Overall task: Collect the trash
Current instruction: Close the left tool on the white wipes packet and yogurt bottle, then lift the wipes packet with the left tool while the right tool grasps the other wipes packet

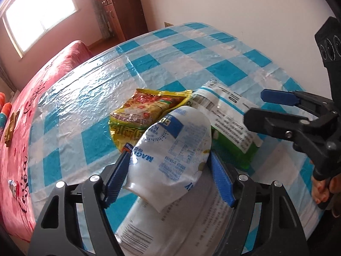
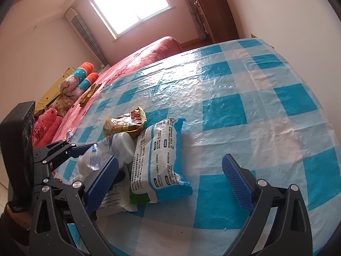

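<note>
Blue-and-white checked plastic (image 2: 223,111) is spread over the table, which stands beside a bed with a pink cover (image 2: 136,61) under a bright window (image 2: 130,2). Trash is gathered in a small heap near the table's close edge. A crushed white bottle (image 1: 170,149) with blue print is gripped between the blue pads of the left gripper (image 1: 168,170); its base points away from the camera and its neck lies low between the fingers, above a flat white packet (image 1: 177,217) with a barcode. The pads are seen pressing on both flanks of the bottle, so the jaws are held partly closed on it. Behind the bottle a yellow-and-red wrapper (image 1: 140,111) is crumpled on the cloth, touching the bottle's far end. To its right a white-and-blue printed pack (image 2: 159,160) is lying over a green pack (image 1: 238,149), whose edge shows beneath it.

The right gripper (image 2: 170,181) is held wide, with nothing between its pads; the white-and-blue pack lies just ahead of its left finger, and bare cloth is seen beneath the gap. Cushions (image 2: 78,81) are piled at the far end of the bed.
</note>
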Tool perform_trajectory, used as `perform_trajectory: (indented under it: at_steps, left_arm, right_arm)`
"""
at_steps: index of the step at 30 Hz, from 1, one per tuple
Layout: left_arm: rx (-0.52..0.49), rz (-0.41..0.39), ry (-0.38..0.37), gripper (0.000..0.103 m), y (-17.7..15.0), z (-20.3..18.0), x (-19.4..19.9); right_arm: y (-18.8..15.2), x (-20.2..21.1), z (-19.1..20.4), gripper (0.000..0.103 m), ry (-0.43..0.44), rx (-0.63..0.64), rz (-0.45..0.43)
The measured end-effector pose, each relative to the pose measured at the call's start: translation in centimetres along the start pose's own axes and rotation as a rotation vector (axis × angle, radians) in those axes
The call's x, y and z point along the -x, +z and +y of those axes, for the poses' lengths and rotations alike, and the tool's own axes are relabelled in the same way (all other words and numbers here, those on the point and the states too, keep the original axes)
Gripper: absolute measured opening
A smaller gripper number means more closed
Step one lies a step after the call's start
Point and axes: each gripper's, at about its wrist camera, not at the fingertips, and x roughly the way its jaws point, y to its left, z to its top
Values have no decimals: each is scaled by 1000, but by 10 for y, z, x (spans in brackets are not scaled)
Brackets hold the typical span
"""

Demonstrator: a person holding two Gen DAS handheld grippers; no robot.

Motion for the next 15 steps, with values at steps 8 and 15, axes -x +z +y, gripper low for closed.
perform_trajectory:
  at_steps: [8,15]
  left_arm:
    - [90,-19,-16,46,0,12,3]
    - [128,-12,-49,52,-11,16,12]
  right_arm:
    - [1,-5,2,96,-7,17,12]
    - [1,-11,7,96,-23,44,33]
